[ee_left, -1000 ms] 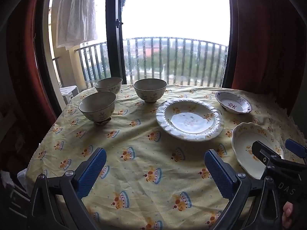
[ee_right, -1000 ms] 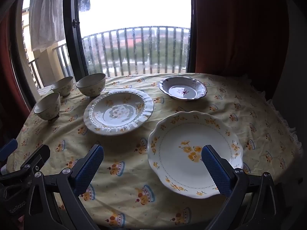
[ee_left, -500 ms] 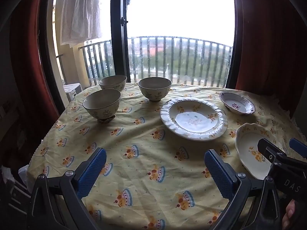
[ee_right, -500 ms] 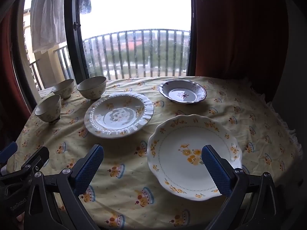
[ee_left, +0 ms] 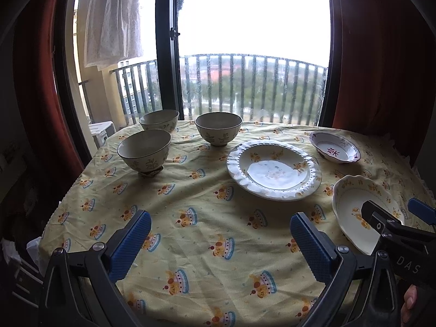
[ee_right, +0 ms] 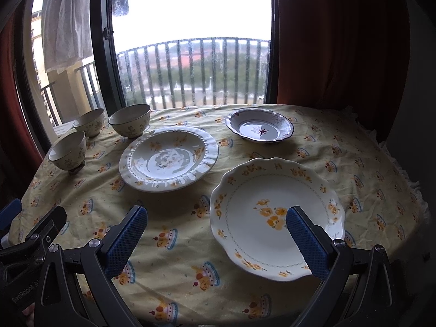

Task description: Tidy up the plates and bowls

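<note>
Plates (ee_right: 275, 212) and bowls (ee_left: 144, 150) lie apart (grippers (ee_left: 218, 242) seemingly gaping).

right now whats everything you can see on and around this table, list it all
bowls: 3, cream with leaf print and dark rims, upright in a cluster at the far left of the table; nearest one, the other two behind it
ruffled plate: 1, white with beaded rim, table centre
purple-rimmed dish: 1, white with purple mark, far right
scalloped plate: 1, white with yellow flowers, near right
tablecloth: 1, yellow with crown print, covers the table
curtains: red, both sides of the window
balcony railing: dark bars, outside the glass
left hand-held gripper: blue pads, open, over bare cloth
right hand-held gripper: blue pads, open, above the scalloped plate's near edge
</note>
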A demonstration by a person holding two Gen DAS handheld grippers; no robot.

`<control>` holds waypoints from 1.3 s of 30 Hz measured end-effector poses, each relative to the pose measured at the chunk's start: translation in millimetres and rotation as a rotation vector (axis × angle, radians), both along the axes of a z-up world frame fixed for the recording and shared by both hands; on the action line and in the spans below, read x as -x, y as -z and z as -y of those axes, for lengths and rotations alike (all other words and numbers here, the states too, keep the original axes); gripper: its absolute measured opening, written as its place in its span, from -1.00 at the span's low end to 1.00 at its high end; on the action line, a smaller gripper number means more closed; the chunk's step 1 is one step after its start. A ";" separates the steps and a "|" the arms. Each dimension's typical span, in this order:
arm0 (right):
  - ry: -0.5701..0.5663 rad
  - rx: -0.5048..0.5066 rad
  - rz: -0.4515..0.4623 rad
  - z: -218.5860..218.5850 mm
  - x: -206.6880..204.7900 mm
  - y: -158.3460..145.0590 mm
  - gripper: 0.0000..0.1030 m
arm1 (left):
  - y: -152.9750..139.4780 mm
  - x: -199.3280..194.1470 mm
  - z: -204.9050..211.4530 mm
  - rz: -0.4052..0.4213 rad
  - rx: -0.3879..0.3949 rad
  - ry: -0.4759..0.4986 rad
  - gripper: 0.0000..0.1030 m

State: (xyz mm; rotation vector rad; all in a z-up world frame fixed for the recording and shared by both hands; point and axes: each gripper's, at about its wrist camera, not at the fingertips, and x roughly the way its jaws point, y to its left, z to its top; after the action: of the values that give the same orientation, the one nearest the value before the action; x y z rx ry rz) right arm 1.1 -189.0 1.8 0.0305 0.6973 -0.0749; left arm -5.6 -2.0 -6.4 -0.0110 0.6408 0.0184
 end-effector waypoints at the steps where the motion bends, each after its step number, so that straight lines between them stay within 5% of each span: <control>1: 0.002 0.002 0.000 0.1 0.8 0.2 0.99 | -0.8 1.0 -1.0 0.001 0.004 -0.004 0.99; 39: -0.005 0.036 0.016 -1.3 7.2 -2.5 0.99 | -2.1 4.0 -2.0 -0.009 0.008 -0.027 0.99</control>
State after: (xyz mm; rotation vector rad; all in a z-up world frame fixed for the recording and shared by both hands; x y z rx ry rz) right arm -6.1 -187.7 4.4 -0.0054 0.6796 -0.0826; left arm -9.6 0.1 -4.3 -0.0271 0.6501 0.0417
